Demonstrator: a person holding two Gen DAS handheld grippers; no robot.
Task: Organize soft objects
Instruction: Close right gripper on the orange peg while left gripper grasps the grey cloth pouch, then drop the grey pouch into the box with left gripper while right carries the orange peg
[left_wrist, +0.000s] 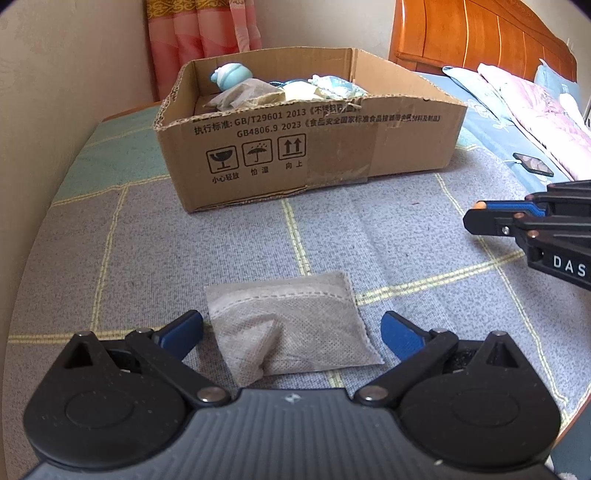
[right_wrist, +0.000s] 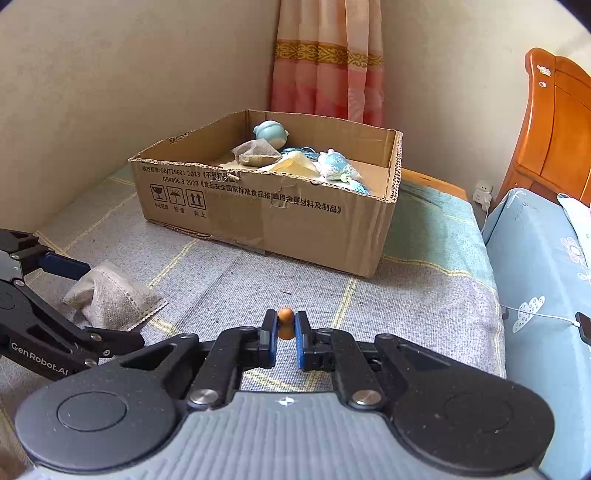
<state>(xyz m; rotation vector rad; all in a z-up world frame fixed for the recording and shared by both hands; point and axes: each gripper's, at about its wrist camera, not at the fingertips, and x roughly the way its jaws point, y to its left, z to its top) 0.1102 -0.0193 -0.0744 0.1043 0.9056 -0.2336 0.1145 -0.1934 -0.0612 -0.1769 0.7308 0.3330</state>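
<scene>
A grey fabric pouch (left_wrist: 291, 328) lies on the checked bed cover just ahead of my left gripper (left_wrist: 291, 334), whose blue fingers stand wide open on either side of it. The pouch also shows in the right wrist view (right_wrist: 114, 297). An open cardboard box (left_wrist: 306, 155) stands further back and holds a blue plush toy (left_wrist: 231, 75), another grey pouch (right_wrist: 256, 152) and other soft items. My right gripper (right_wrist: 286, 332) hovers over the cover to the right, its jaws nearly shut on a small orange object (right_wrist: 286, 323).
The wall runs along the left and back. A pink curtain (right_wrist: 327, 59) hangs behind the box. A wooden headboard (left_wrist: 480, 33), pillows and a phone (left_wrist: 533, 162) lie to the right. A blue-covered mattress (right_wrist: 535, 277) borders the right side.
</scene>
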